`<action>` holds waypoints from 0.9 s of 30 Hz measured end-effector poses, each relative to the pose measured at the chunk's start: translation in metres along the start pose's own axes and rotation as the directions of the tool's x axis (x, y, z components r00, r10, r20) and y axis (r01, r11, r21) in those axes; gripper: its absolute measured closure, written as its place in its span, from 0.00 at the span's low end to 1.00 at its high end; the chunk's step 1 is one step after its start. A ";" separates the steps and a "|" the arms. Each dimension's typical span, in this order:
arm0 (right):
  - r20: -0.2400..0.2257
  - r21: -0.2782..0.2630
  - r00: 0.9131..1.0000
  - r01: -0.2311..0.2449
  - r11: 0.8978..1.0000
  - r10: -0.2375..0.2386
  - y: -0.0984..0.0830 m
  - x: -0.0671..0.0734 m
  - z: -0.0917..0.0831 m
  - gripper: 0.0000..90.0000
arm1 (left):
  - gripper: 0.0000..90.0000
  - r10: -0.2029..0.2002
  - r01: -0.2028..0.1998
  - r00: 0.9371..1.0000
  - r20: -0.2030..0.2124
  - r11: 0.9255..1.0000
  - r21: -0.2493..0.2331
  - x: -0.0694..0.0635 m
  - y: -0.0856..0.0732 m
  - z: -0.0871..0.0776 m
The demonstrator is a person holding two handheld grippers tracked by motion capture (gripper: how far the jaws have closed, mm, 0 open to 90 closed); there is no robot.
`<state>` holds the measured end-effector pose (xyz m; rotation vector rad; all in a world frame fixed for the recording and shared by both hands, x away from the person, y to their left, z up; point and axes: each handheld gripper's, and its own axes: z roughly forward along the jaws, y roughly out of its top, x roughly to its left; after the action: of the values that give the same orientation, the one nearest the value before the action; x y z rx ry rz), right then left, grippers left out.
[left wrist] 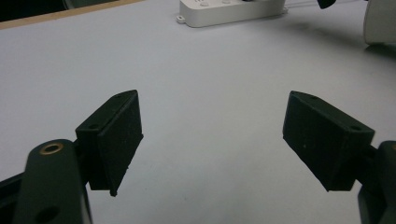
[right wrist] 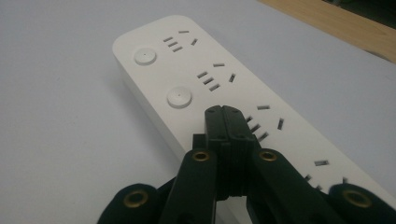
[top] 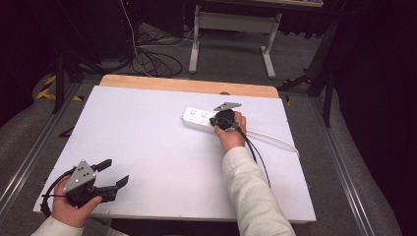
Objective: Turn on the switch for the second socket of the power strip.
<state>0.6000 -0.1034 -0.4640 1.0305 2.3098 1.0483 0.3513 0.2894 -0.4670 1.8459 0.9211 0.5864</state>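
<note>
Nearest the camera, the left tool (top: 112, 173) hovered released at the front left corner of the white surface (top: 147, 147), its jaws spread wide with nothing between them and well apart from everything else. Farther in, toward the back right, the right tool (right wrist: 228, 112) was clenched on nothing, its jaws pressed flat together and pointed down at the white power strip (right wrist: 219, 84). Its tip sat over the strip's top face, just past the second round switch button (right wrist: 179, 98) and beside a group of socket slots; whether it actually touched the plastic could not be told.

Judging by that pose, the step in hand looked like pressing a switch on the strip with the closed tip. The next move probably called for settling the tip squarely on a button and pushing straight down, lightly enough not to slide the strip.

Nothing blocked the way. The strip's white cord (top: 275, 140) trailed right across the surface, beside the person's sleeve (top: 251, 191). Beyond the wooden back edge (top: 187, 84), cables lay on the floor.
</note>
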 end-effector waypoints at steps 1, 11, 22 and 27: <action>0.002 0.000 1.000 0.000 1.000 0.000 0.000 0.000 0.000 1.00 | 0.22 -0.001 0.001 1.000 0.000 1.000 0.000 0.000 0.000 0.000; -0.001 -0.005 1.000 -0.008 1.000 0.008 -0.003 -0.001 -0.002 1.00 | 0.22 -0.002 0.002 1.000 0.000 1.000 0.002 0.000 0.000 -0.001; -0.041 -0.076 0.998 -0.059 0.995 0.056 0.001 -0.004 -0.009 0.97 | 0.22 -0.008 0.008 1.000 0.000 1.000 -0.005 0.000 0.001 0.000; -0.035 -0.111 0.999 -0.016 0.994 0.012 0.011 0.001 -0.024 0.98 | 0.22 0.001 -0.001 1.000 -0.002 1.000 -0.006 0.000 0.002 0.000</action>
<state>0.5893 -0.1090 -0.4404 0.9934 2.2452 1.1946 0.3521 0.2884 -0.4651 1.8412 0.9192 0.5907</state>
